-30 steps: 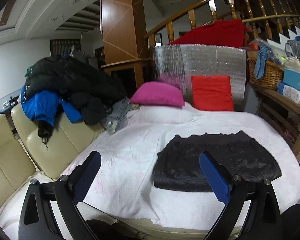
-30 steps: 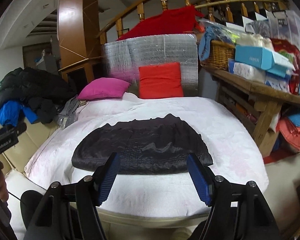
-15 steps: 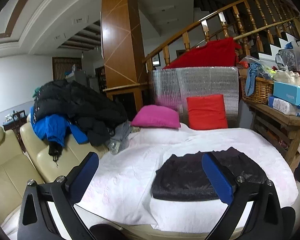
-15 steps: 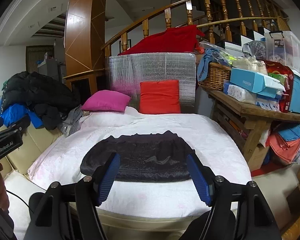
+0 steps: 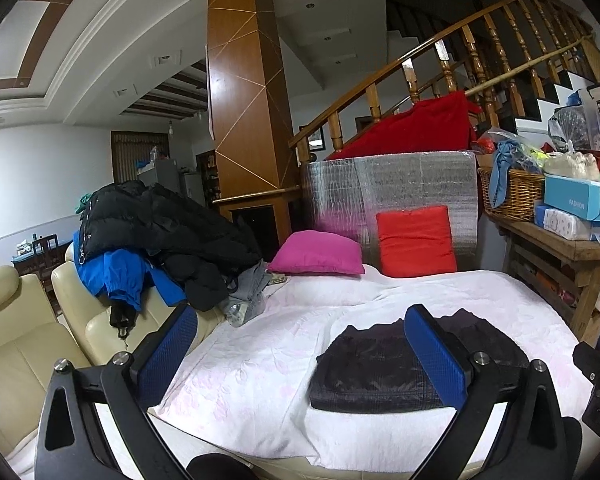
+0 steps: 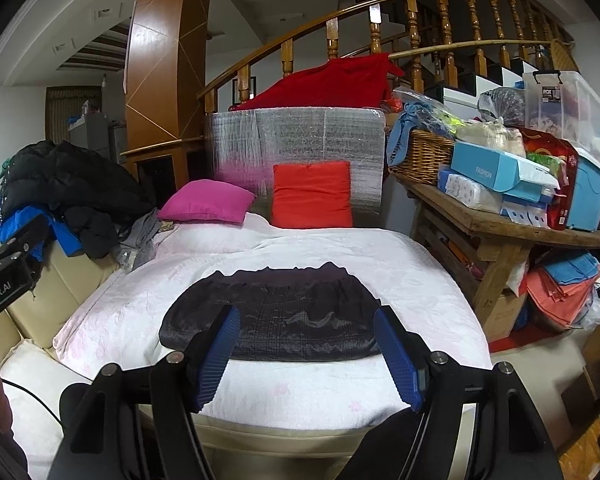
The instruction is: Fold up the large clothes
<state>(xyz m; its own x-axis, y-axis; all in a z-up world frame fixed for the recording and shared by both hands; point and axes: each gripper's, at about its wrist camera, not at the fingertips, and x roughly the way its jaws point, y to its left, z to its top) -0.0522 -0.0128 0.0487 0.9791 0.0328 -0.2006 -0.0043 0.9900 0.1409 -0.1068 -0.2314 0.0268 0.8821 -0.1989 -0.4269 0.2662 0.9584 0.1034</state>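
A dark, shiny garment (image 6: pixel 272 316) lies folded into a flat rectangle on the white quilted cover (image 6: pixel 312 240) of the sofa; the same folded garment (image 5: pixel 380 368) shows in the left wrist view at lower right. My left gripper (image 5: pixel 300 344) hangs open in the air, back from the sofa's front edge, with nothing between its blue pads. My right gripper (image 6: pixel 306 344) is open too, raised and pulled back in front of the garment, holding nothing. The left gripper's body (image 6: pixel 8 272) shows at the left edge of the right wrist view.
A pile of black and blue jackets (image 5: pixel 148 240) sits on the cream sofa back at left. A pink cushion (image 5: pixel 316 256) and a red cushion (image 5: pixel 416 240) lean at the back. A cluttered wooden table (image 6: pixel 500 220) with a basket stands to the right.
Both grippers have risen and drawn back from the sofa, so the folded garment looks smaller and lower in both views. Both stay open and empty.
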